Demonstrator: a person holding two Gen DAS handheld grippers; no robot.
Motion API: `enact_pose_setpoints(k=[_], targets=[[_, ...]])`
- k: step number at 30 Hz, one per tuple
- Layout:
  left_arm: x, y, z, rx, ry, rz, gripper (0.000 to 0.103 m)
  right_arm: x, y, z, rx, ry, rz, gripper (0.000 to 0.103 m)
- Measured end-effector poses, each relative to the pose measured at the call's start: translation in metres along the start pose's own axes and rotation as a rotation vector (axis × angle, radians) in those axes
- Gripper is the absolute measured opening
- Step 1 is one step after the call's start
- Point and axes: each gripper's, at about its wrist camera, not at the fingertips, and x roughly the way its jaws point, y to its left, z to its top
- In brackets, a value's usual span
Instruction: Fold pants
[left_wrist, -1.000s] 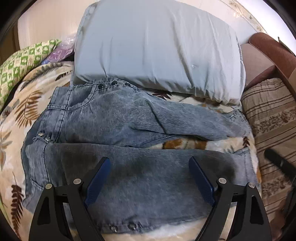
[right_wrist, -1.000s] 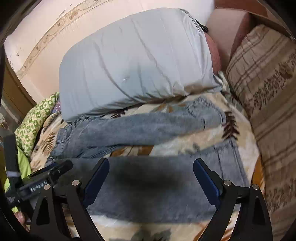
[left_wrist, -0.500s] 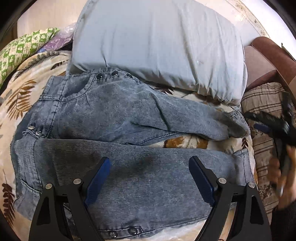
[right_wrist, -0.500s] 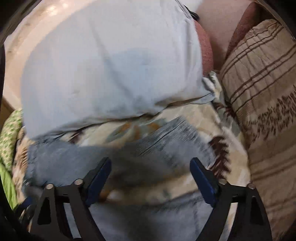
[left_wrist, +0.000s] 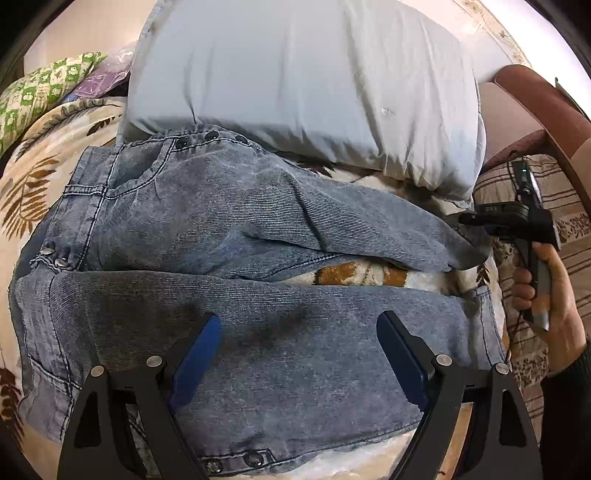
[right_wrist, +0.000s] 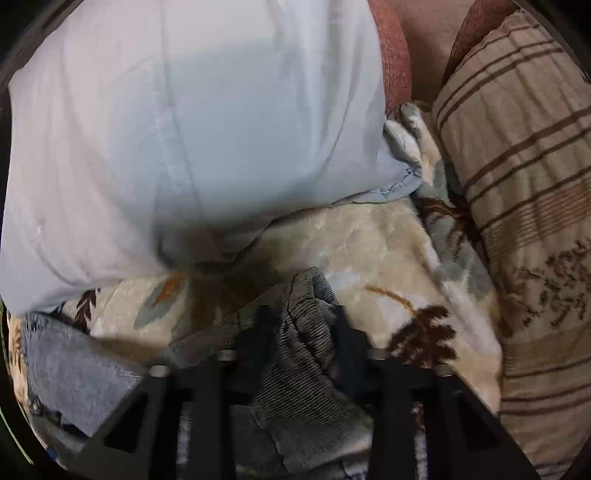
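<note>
Soft ribbed pants (left_wrist: 229, 229) lie by the puffy pillow (left_wrist: 306, 81). Right gripper (right_wrist: 301, 332) pinches a crumpled cuff (bunched); left gripper (left_wrist: 299, 350) gapes wide.

We see a big pale blue pillow (left_wrist: 303, 85) propped at the back, resting on a cream blanket (right_wrist: 354, 236) printed with brown and grey leaves. To the right sits a beige cushion (right_wrist: 524, 192) with brown stripes, against a reddish-brown sofa arm (left_wrist: 535, 99). Far left, a green checked cloth (left_wrist: 40, 92). Behind it all, a pale wall (left_wrist: 92, 33), brightly lit at upper right.
</note>
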Motion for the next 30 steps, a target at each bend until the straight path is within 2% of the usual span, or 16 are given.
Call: enact_pose_setpoints(k=[2, 5, 9, 13, 15, 20, 22, 24, 26, 29, 30], targets=[[-0.001, 0.000, 0.000, 0.000, -0.002, -0.008, 0.086, -0.012, 0.000, -0.005, -0.023, -0.022, 0.002, 0.018], [-0.003, -0.001, 0.001, -0.006, 0.001, -0.017, 0.086, -0.043, -0.002, -0.021, -0.032, -0.103, 0.027, 0.017], [-0.007, -0.002, 0.012, -0.047, 0.037, -0.055, 0.086, -0.088, -0.007, -0.062, -0.001, -0.227, 0.108, 0.017], [0.002, -0.032, 0.047, -0.071, 0.082, -0.087, 0.086, -0.105, -0.017, -0.096, 0.047, -0.296, 0.181, 0.017], [0.019, -0.054, 0.072, -0.061, 0.129, -0.074, 0.086, -0.109, -0.016, -0.100, 0.046, -0.318, 0.215, 0.017], [0.075, -0.083, 0.123, -0.060, 0.209, -0.021, 0.086, -0.116, -0.011, -0.105, 0.004, -0.326, 0.237, 0.017], [0.097, -0.083, 0.139, -0.103, 0.241, -0.002, 0.078, -0.119, -0.009, -0.108, -0.011, -0.332, 0.234, 0.017], [0.116, -0.083, 0.146, -0.132, 0.297, 0.079, 0.076, -0.119, -0.013, -0.110, 0.004, -0.332, 0.255, 0.017], [0.136, -0.084, 0.145, -0.161, 0.368, 0.117, 0.062, -0.120, -0.020, -0.113, 0.027, -0.332, 0.288, 0.017], [0.151, -0.075, 0.143, -0.259, 0.408, 0.117, 0.040, -0.116, -0.028, -0.117, 0.056, -0.326, 0.316, 0.017], [0.151, -0.072, 0.143, -0.292, 0.405, 0.108, 0.024, -0.113, -0.030, -0.119, 0.060, -0.317, 0.323, 0.017]])
